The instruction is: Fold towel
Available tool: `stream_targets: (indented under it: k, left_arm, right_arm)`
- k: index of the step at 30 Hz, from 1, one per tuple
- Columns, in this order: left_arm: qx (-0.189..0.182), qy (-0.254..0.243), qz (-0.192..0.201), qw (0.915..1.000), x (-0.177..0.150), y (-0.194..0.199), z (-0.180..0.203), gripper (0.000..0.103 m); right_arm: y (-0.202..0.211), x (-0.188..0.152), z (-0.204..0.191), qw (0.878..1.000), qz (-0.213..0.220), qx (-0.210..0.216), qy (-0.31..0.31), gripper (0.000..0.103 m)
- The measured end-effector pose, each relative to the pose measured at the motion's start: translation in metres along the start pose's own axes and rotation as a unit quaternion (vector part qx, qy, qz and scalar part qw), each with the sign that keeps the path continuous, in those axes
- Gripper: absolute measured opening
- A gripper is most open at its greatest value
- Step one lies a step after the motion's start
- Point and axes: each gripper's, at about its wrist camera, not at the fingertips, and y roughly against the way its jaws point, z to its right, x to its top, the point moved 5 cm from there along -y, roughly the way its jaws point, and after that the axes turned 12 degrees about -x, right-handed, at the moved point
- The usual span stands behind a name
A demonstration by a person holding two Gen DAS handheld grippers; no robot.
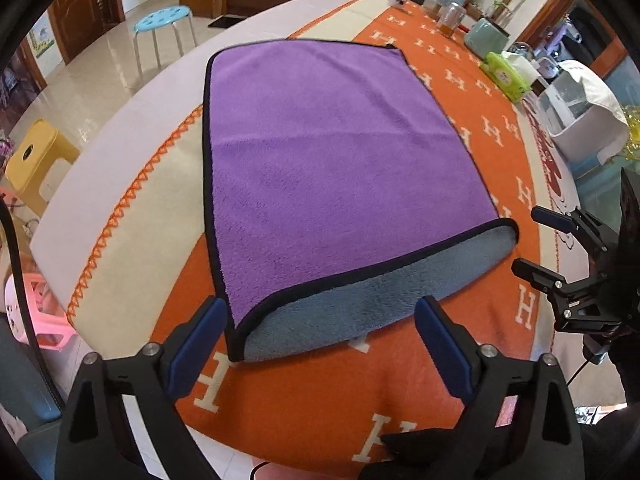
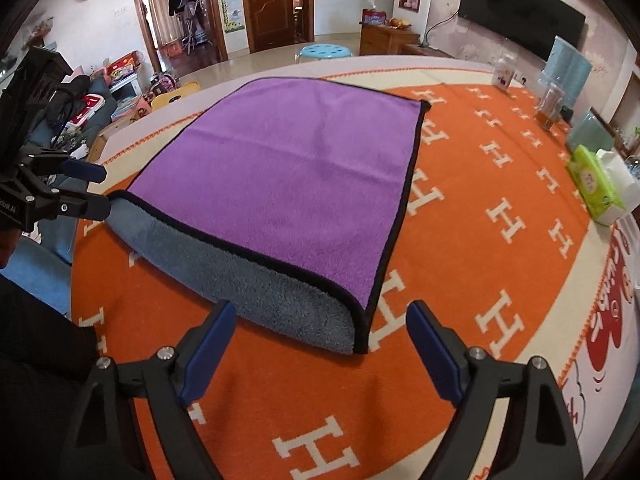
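A purple towel (image 1: 328, 148) with black trim and a grey underside lies folded once on the orange cloth; its fold faces me, with a grey strip showing along the near edge. It also shows in the right wrist view (image 2: 288, 176). My left gripper (image 1: 320, 320) is open, its blue pads on either side of the towel's near left corner, just short of it. My right gripper (image 2: 320, 328) is open, just short of the near right corner. Each gripper shows in the other's view: the right (image 1: 532, 240) and the left (image 2: 96, 188).
The table carries an orange cloth with white H marks (image 2: 480, 200). A green tissue pack (image 1: 506, 76), a teal tin, jars and a white appliance (image 1: 576, 120) stand along the far right. Stools (image 1: 164, 20) stand on the floor beyond the table's left edge.
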Motion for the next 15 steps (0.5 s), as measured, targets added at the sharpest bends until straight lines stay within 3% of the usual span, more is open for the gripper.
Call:
stream_targets:
  k: [15]
  left_arm:
    - [-0.019, 0.033, -0.008, 0.9993, -0.002, -0.013, -0.015, 0.062]
  right_arm:
    - [-0.02, -0.008, 0.001, 0.999, -0.023, 0.039, -0.005, 0.062]
